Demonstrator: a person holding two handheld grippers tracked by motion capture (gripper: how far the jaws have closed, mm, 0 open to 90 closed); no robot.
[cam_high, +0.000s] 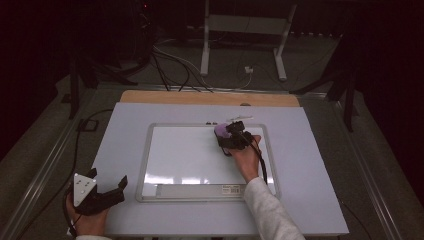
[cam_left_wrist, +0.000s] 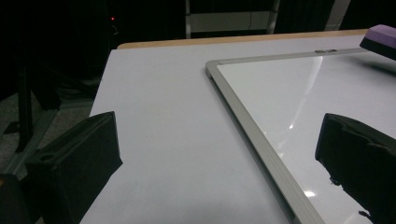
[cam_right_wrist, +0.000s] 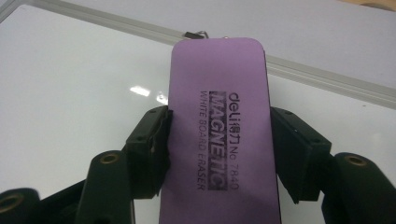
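The right tool (cam_right_wrist: 219, 140) pinches a purple rectangular magnetic whiteboard eraser (cam_right_wrist: 217, 121) by its long sides, just inside the far edge of the aluminium-framed whiteboard (cam_high: 150, 150). The left tool (cam_left_wrist: 219, 154), jaws spread, rests on the table nearer the person. With nothing steadying the board, a hard wipe could slide it, or tilt the eraser out of the grip.

The purple eraser (cam_right_wrist: 219, 130) is running off the bottom edge of the right gripper view, and the pads are covering its long sides. In the left gripper view only its corner is peeking in at the top right. The whiteboard (cam_left_wrist: 261, 144) is getting cropped there, too.
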